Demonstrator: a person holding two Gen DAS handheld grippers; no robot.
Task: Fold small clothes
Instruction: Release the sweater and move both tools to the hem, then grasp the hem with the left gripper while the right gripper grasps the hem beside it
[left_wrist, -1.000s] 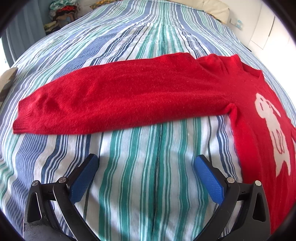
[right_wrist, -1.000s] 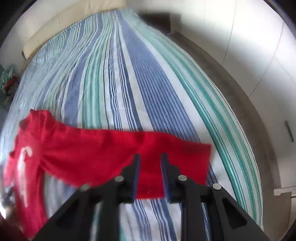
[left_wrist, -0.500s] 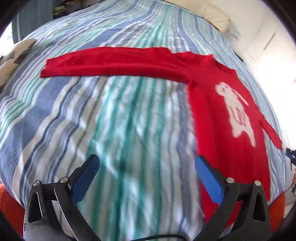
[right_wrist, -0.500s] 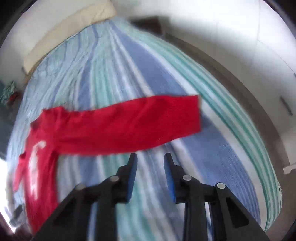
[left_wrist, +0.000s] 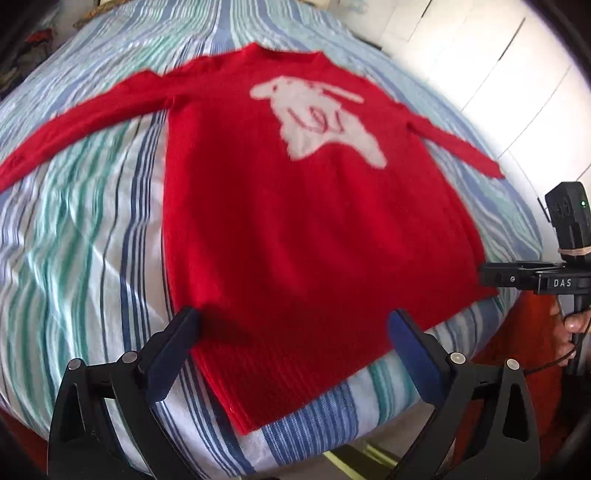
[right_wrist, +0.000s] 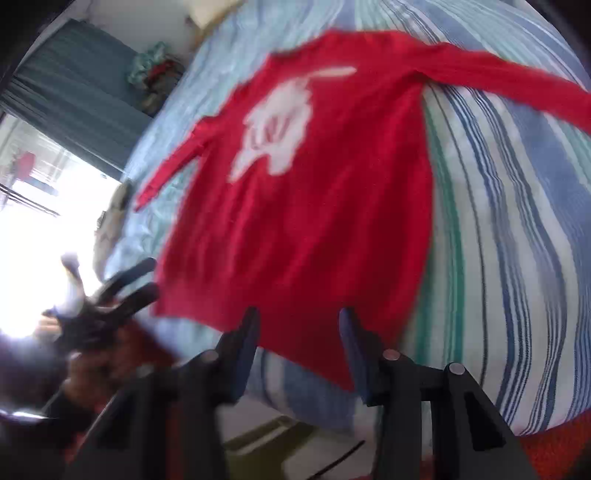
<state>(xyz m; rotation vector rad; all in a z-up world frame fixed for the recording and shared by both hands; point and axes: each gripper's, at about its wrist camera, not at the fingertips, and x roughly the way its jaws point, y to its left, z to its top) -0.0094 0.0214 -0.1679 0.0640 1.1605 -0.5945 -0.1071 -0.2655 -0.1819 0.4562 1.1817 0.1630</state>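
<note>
Red wool fills most of what I see: the sweater (left_wrist: 295, 221) lies flat and face up on the striped bedsheet (left_wrist: 85, 236), both sleeves spread out to the sides, a white animal figure (left_wrist: 317, 122) on its chest. Its ribbed hem reaches the near edge of the bed, one corner almost at the drop.

My left gripper (left_wrist: 295, 328) hangs above that hem with its blue pads wide apart – nothing between them, nothing touched. My right gripper (right_wrist: 299, 328) points down at the same hem from the other side; its jaws have just been opening and now stand partly apart, empty, the fabric beneath them and not pinched.

Each view catches the other tool at its edge – the right one at the far right of the left view, the left one blurred low on the left of the right view
</note>
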